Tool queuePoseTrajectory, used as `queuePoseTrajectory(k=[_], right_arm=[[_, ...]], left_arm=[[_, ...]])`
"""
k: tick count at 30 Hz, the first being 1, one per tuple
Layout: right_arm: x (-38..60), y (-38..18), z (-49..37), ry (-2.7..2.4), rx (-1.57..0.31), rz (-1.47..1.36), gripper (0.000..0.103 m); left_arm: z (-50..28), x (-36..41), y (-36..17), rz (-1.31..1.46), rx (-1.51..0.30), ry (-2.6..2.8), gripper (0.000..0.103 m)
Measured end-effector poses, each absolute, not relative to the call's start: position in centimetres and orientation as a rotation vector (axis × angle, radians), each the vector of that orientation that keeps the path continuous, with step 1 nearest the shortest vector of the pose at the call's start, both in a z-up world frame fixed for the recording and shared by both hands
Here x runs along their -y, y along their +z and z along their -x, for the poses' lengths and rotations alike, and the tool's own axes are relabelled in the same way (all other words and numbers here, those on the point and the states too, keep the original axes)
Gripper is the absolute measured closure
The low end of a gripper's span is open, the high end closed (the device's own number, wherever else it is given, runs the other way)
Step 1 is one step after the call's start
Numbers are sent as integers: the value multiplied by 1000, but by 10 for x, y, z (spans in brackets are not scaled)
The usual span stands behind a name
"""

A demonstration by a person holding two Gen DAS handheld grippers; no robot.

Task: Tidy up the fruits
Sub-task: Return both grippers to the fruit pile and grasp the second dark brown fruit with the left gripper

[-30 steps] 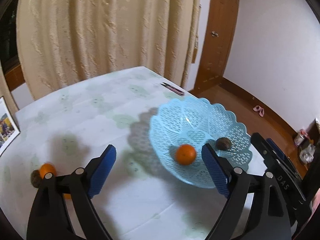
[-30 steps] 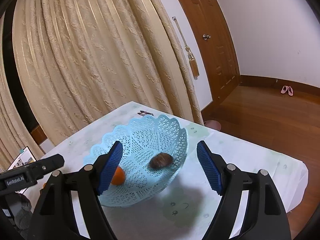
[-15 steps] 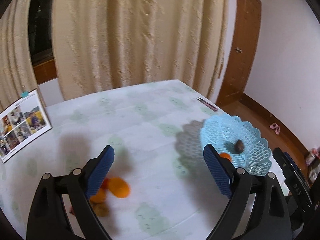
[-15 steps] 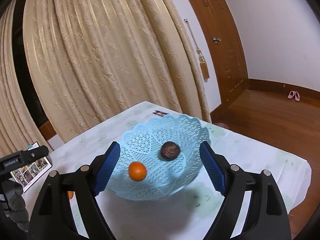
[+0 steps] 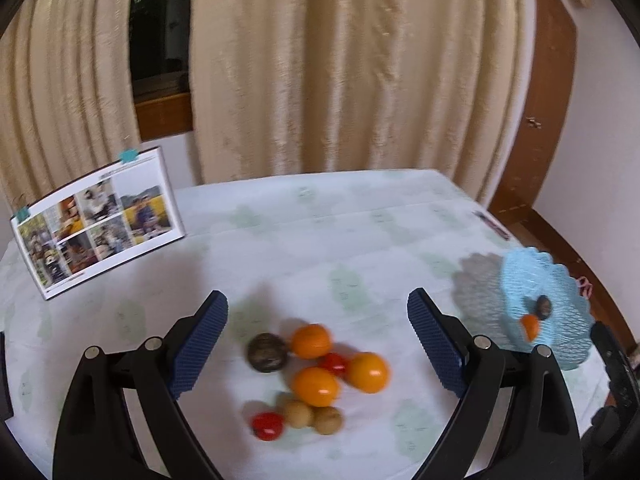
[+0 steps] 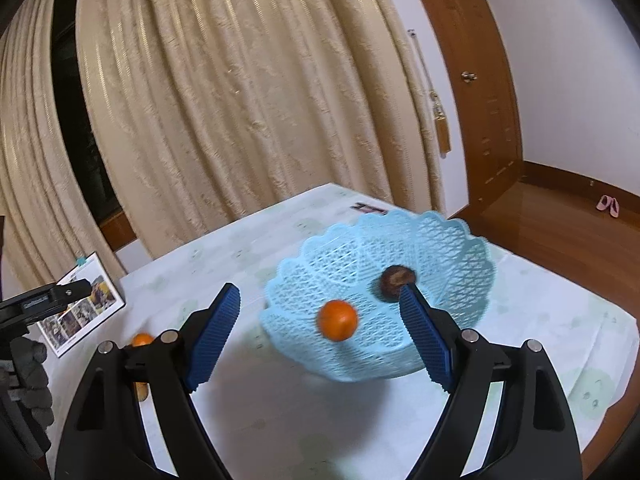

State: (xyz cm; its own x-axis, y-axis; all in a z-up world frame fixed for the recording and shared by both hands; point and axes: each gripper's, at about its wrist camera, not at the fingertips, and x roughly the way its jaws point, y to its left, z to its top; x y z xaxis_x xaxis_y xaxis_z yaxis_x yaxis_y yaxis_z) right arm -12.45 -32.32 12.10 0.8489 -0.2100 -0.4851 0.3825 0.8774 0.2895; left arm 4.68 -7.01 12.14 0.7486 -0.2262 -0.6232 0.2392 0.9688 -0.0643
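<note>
A pile of fruit lies on the table in the left wrist view: three oranges, a dark round fruit, two red ones and two small tan ones. My left gripper is open and empty above the pile. The light blue lattice basket holds an orange and a dark brown fruit; it also shows at the right of the left wrist view. My right gripper is open and empty in front of the basket.
A standing photo card is at the table's back left. A small dark object lies near the far right edge. Curtains hang behind the table. The table edge and wooden floor are to the right.
My left gripper has swung left from the basket to over the fruit pile. My right gripper has shifted a little left, still facing the basket. Both stayed open.
</note>
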Motion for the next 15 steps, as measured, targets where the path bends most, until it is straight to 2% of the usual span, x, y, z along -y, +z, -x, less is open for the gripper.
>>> queuePoseTrajectory(k=[15], right_arm=[[274, 102, 92, -180, -588, -352, 20]], left_arm=[[-93, 27, 44, -23, -871, -151, 12]])
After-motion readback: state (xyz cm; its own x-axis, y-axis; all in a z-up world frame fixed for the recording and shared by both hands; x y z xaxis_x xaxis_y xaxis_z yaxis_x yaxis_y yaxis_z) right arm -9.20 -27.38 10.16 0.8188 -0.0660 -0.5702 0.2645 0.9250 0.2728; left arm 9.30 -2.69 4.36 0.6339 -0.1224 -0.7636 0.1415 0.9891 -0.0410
